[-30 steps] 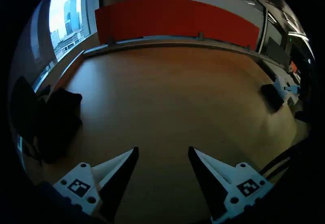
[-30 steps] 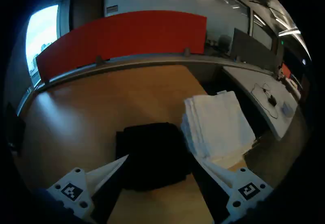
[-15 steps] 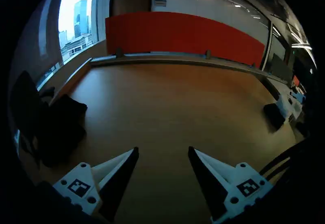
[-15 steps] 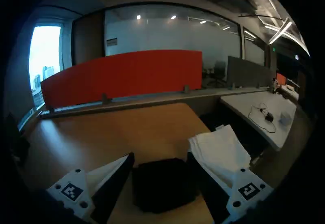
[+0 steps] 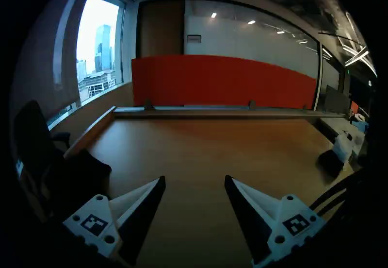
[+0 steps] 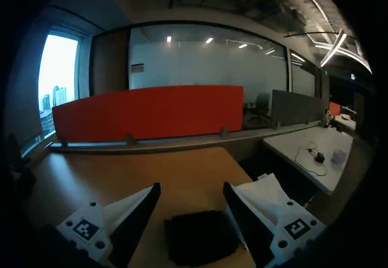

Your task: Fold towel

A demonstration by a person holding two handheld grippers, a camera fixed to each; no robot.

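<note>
Our left claw (image 5: 194,179) and right claw (image 6: 191,186) both gape wide, gripping nothing. The white towel stack (image 6: 266,190) lies on the wooden table (image 6: 145,171) (partly behind a finger), just beside a folded black cloth (image 6: 201,236).

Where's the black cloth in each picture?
Left gripper view: the black cloth is small, at the far right edge of the table, beside the white stack.
Right gripper view: the black cloth lies low in the middle, just left of the white stack.
Shared landmark: the red divider along the table's far side.
</note>
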